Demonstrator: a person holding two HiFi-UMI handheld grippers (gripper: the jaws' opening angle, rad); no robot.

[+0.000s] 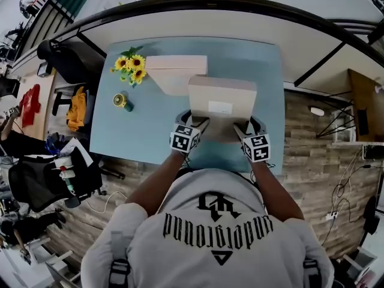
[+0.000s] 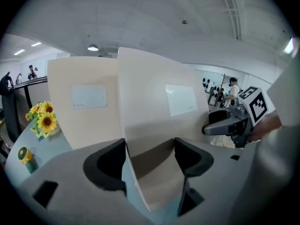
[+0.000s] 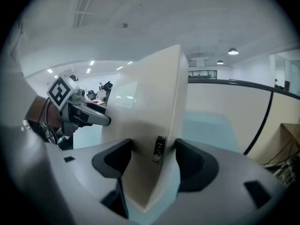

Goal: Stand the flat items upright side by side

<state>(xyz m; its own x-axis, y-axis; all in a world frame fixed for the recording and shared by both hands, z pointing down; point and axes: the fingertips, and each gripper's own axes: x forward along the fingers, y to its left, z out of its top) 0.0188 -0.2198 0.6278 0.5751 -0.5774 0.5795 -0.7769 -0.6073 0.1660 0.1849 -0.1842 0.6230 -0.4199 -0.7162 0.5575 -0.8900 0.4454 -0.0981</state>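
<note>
Left gripper (image 2: 150, 159) and right gripper (image 3: 153, 159) clamp the near box (image 1: 222, 99) — rear box (image 1: 174, 69) half-hidden behind it.

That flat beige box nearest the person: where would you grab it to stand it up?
At both lower corners, coming in from the person's side, with the jaws pinching across its thickness. The near box is wide but thin, so only its thin dimension fits between jaws. One hold at each end should stop it twisting. The left gripper and right gripper hold it this way.

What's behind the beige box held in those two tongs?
A second beige box stands upright behind the held box, with sunflowers beside it. The held box hides its lower right part.
</note>
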